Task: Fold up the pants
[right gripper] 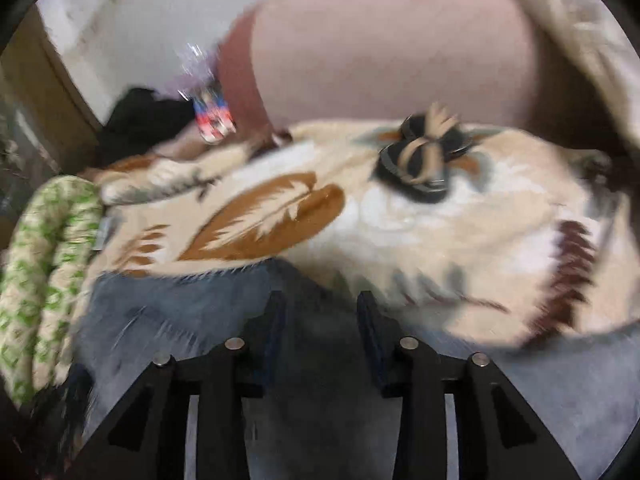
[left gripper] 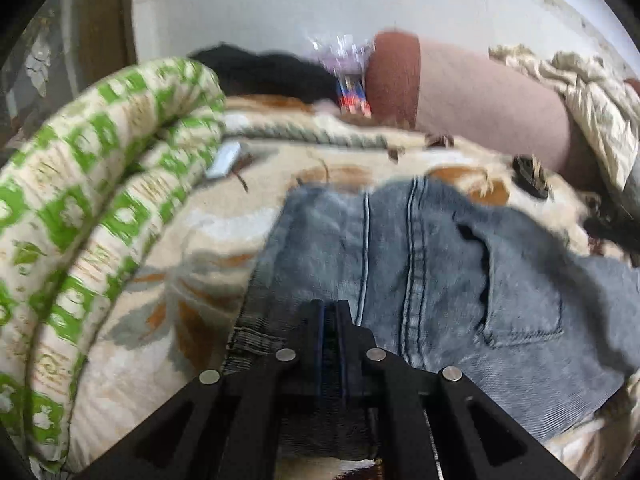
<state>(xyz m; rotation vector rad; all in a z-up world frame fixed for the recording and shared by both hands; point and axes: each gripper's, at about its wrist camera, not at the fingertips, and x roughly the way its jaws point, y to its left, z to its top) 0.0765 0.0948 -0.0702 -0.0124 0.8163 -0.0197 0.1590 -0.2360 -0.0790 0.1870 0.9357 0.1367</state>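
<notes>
The jeans (left gripper: 420,264) lay spread on a fleecy patterned blanket (left gripper: 224,232) over what looked like a bed, back side up, with a patch pocket (left gripper: 516,280) and the doubled seat seam showing. Denim of this weight would likely handle as a heavy, limp cloth — stiff along seams and waistband, floppy between, and not slippery against the fleece, so it would probably drag rather than slide. The left claw (left gripper: 330,312) was pressed shut at the frayed edge of the jeans; whether cloth was actually pinched between its pads could not be made out. The right claw (right gripper: 320,312) stood partly open over blurred denim, gripping nothing. The thick edges — waistband or hem — seemed the safest hold. A rolled green-and-cream quilt (left gripper: 92,200) lay to the left.
</notes>
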